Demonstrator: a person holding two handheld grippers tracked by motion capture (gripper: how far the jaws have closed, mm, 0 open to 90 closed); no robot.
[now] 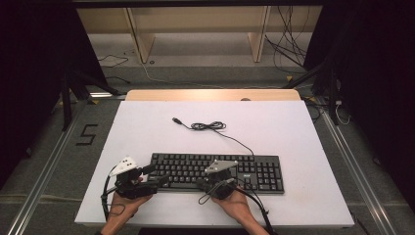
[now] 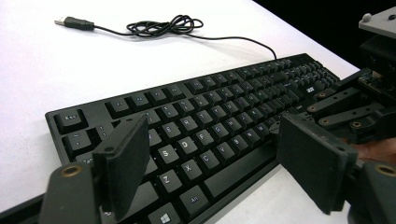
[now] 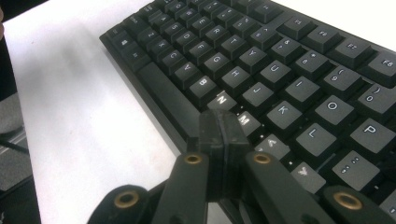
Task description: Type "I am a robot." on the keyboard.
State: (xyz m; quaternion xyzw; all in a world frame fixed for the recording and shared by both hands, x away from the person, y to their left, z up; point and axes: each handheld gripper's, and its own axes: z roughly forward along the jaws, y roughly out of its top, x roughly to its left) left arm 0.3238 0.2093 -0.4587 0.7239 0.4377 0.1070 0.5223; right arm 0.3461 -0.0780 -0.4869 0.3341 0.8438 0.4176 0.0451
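Note:
A black keyboard [image 1: 215, 171] lies near the front of the white table [image 1: 147, 132]. Its cable [image 1: 208, 126] is loosely coiled behind it and ends in a free USB plug [image 2: 74, 22]. My left gripper [image 1: 156, 175] is open, and its wide-apart pads [image 2: 123, 163] straddle the keyboard's [image 2: 210, 121] left letter keys with nothing held. My right gripper [image 3: 222, 128] is shut and empty. Its tips [image 1: 203, 183] sit low over the space bar's right end by the N and M keys [image 3: 233, 109]. The right gripper's linkage bars [image 2: 343, 107] show beyond the left gripper's right pad.
The table's front edge [image 1: 215, 226] lies just behind both hands. Bare white surface spreads left of the keyboard [image 3: 70, 116] and behind the cable. A wooden strip [image 1: 210, 94] borders the far edge. Loose cables [image 1: 288, 49] and wooden frame legs [image 1: 139, 39] are on the floor beyond.

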